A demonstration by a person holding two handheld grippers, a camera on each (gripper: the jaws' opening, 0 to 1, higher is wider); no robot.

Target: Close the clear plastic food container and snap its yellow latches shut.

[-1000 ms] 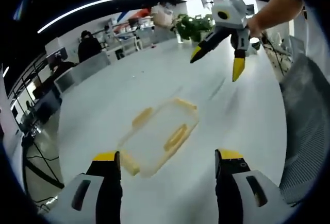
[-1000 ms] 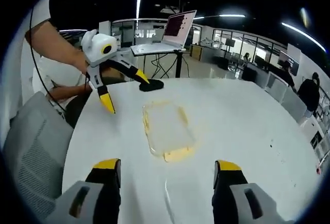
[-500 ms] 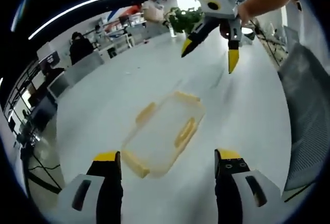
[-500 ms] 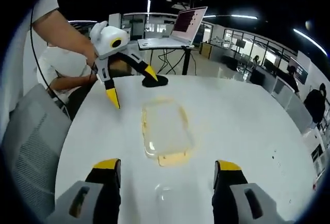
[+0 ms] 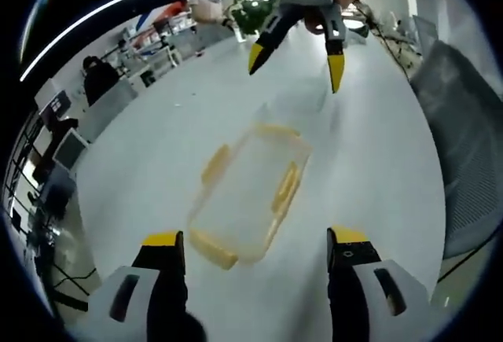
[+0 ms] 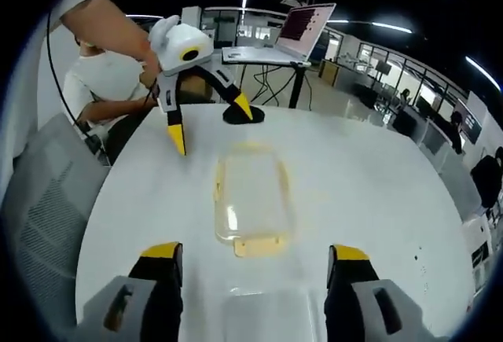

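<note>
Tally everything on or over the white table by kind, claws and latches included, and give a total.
Clear plastic container: 1
Yellow latches on it: 4
Clear lid lying apart from the container: 1
Black round object: 1
Claws: 2, the left claw and the right claw, both open
Total: 9
</note>
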